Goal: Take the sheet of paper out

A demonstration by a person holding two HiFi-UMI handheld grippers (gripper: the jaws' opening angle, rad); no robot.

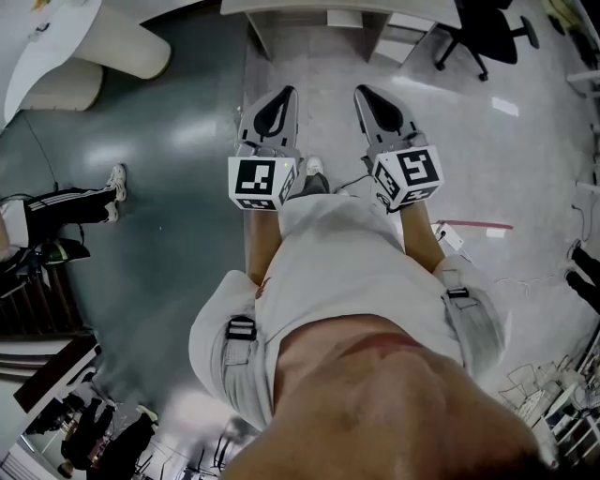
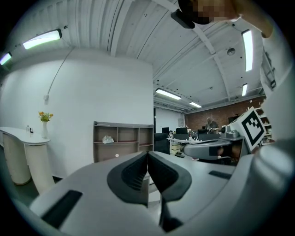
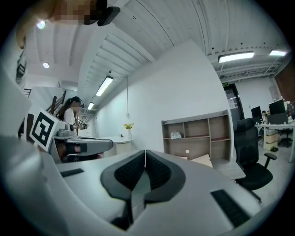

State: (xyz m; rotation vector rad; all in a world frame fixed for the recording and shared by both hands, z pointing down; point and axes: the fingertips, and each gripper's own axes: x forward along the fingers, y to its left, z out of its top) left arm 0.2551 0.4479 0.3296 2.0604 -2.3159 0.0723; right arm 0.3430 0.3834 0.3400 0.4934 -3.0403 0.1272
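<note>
Grey left gripper [image 1: 284,94] and right gripper [image 1: 366,94] sit closed, empty. Approach step, likely; next, find the paper, unseen, maybe at top-centre desk [image 1: 319,11].

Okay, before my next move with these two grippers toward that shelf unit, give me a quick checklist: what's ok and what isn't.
1. Left gripper empty: ok. Its jaws are together with nothing between them.
2. Right gripper empty: ok. Its jaws are together with nothing between them.
3. Jaws open, ready to take something: not ok. Both are shut.
4. Sheet of paper located: cannot tell. The white item in the shelf unit is too small to identify.
5. Both grippers aimed at the shelf unit: ok. It sits ahead in both gripper views.
6. Office chair out of the way: ok. It stands to the right of the shelf unit.
</note>
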